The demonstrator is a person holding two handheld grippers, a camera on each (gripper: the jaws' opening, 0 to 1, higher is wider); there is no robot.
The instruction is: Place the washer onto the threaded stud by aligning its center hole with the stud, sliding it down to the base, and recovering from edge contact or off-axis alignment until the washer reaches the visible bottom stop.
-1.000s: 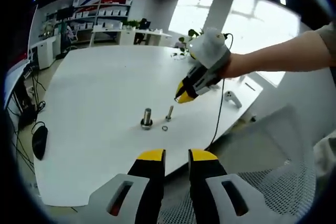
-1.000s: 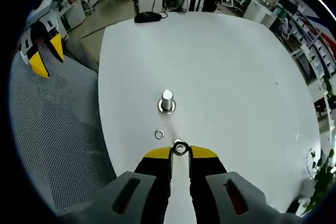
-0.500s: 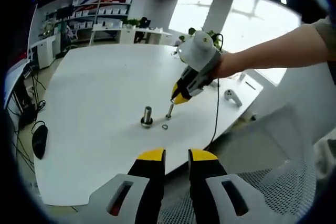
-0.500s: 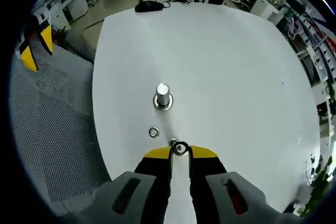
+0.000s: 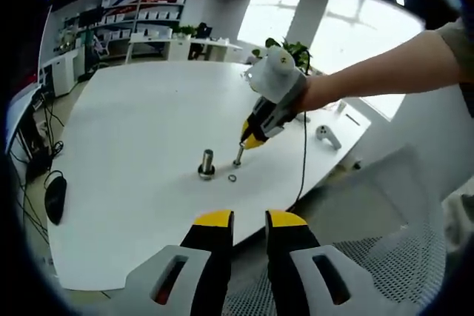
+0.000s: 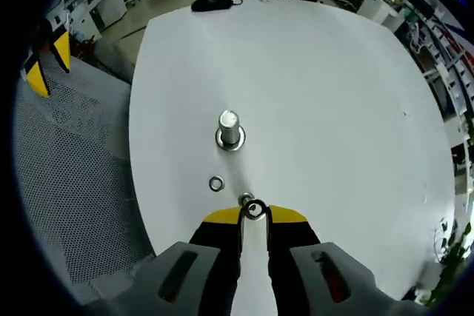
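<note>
Just above the thin stud [image 6: 245,199], the right gripper [image 6: 254,212] is pinching a washer [image 6: 255,209] between its closed yellow tips, the ring standing at the very ends of the jaws. In the left gripper view that same gripper [image 5: 252,140] is coming in from two o'clock, tips pointing down at the upright stud [image 5: 238,157] on the white table [image 5: 133,123]. Whether the washer is already touching the stud's top I cannot tell.

In the right gripper view a thicker bolt [image 6: 229,129] is standing at twelve o'clock from the tips, and a loose washer [image 6: 216,183] is lying flat at about ten o'clock, near the thin stud. The left gripper [image 5: 249,221] is waiting low off the table's edge, holding nothing, its jaws showing a narrow gap.

To my eye the step in hand is alignment. Doing it well means getting the ring level and its hole centred over the stud before lowering; a tilted ring is likely to catch on the threads. If the edge is landing on the stud's top, a small lift and sideways nudge should be enough rather than pressing down. Letting go should wait until the hole is clearly around the stud, since a washer released early could be rolling off across the table.
</note>
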